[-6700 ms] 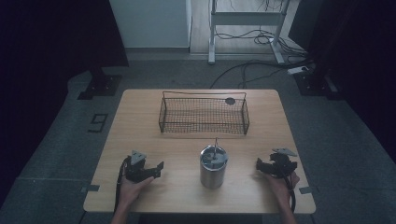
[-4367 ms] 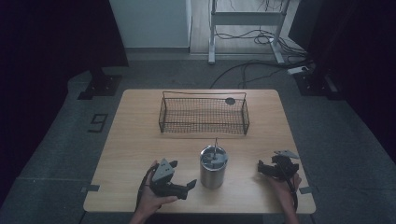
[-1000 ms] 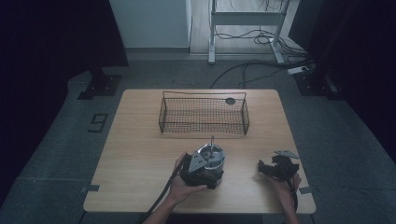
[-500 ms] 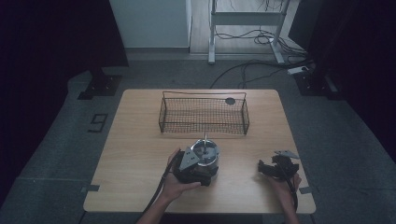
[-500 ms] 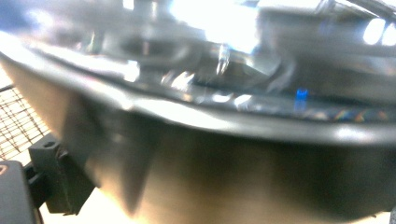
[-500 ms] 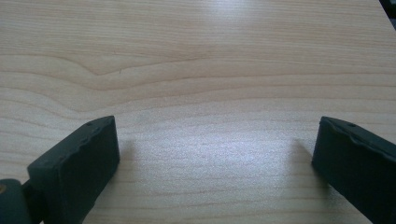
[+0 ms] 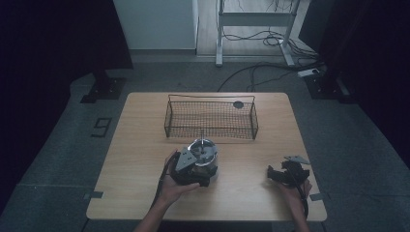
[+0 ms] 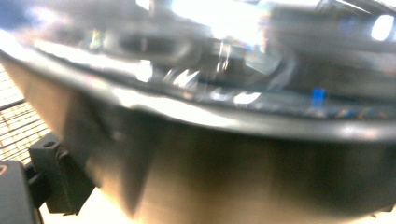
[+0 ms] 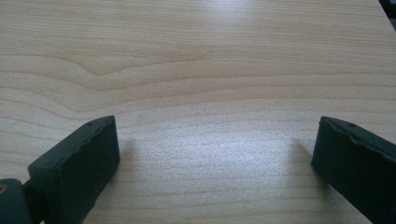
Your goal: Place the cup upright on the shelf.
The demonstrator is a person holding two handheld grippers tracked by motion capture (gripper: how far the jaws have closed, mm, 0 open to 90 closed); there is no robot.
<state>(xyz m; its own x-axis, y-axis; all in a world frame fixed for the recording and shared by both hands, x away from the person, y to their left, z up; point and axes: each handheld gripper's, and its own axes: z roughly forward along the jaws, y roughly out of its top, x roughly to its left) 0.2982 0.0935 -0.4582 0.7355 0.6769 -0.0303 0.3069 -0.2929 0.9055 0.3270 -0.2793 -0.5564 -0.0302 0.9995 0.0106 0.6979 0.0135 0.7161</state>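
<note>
Metal pot (image 7: 203, 154) blurred against left tongs (image 7: 191, 169) — grip unclear, right tongs (image 9: 212, 163) spread over bare table (image 9: 210, 60).

A pale, light-wood table (image 7: 145, 145) is seen, streaked with wavy brown grain. The metal pot (image 7: 203, 155) is shown in shiny silver-grey — bright glints across it. The left gripper (image 7: 189, 170) is painted black, topped with a grey plate; the right gripper (image 7: 286, 174) is black too. The wire basket (image 7: 211, 120) is rendered in dark mesh.
</note>
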